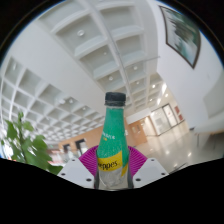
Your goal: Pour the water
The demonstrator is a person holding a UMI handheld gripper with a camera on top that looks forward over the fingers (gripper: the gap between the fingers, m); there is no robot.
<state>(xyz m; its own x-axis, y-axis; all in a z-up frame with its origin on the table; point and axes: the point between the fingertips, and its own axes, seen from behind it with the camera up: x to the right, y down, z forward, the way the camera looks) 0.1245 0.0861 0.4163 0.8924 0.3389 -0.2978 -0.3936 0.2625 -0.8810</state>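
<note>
A green plastic bottle [113, 135] with a black cap and a yellow label stands upright between my gripper's [111, 165] two fingers. The magenta pads [88, 161] press against its lower body on both sides. The bottle is lifted high, with the ceiling and upper walls behind it. Clear liquid shows in the bottle's bottom part, by the fingers. No cup or other vessel is in view.
A white coffered ceiling with lights fills the background. A green leafy plant [28, 148] stands to the left of the bottle. A dark framed picture [184, 34] hangs on the wall up to the right. A lit corridor [160, 122] lies beyond the bottle.
</note>
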